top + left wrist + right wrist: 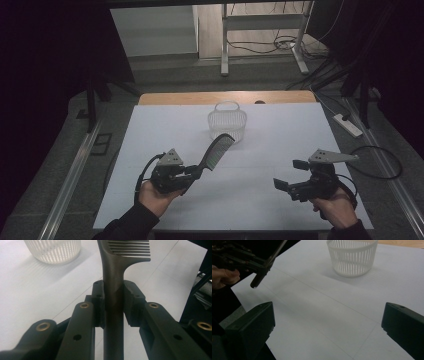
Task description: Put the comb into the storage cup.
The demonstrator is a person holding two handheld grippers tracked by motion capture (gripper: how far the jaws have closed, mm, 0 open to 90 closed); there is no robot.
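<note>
Here we hold the comb by its handle in the left gripper, jaws narrowed onto the shaft from both sides; in the left gripper view the pads press flat against the dark handle just below the toothed head. We judge the comb to be light, rigid plastic with a smooth, somewhat slippery shaft. The handle is the correct place to take hold: it is thick and straight-sided, whereas the teeth are thin and could bend or snag. The grip sits close to the head, so the free end should not lever much.

The comb is lifted off the white table. Its long axis runs from the gripper up and away toward the basket, head farthest from us, teeth facing the right side of the table.

The right gripper hangs beside it with jaws spread wide and nothing between them.

Farther off, the white slatted basket stands upright near the table's far edge, just beyond the comb's tip.
</note>
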